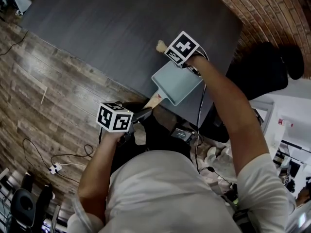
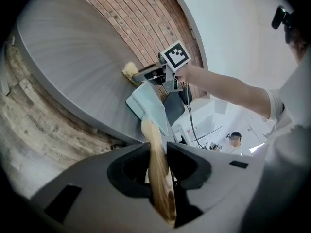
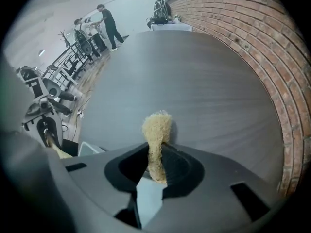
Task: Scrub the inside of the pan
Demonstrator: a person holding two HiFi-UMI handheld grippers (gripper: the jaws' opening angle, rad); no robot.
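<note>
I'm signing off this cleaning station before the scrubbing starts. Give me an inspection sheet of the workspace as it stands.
Surface: dark grey table, only the pan seen on it.
Job's things: pale blue square pan at the table's near edge, its wooden handle pointing off the table; tan fibrous scrubber.
Clutter: nothing seen.
Grippers: left gripper closed on the wooden handle; right gripper closed on the scrubber, above the pan's far corner.
Cables: one cable hangs from the right gripper; another lies on the floor, ending at a white plug.
Surroundings: brick wall, wood-plank floor, people far off.
</note>
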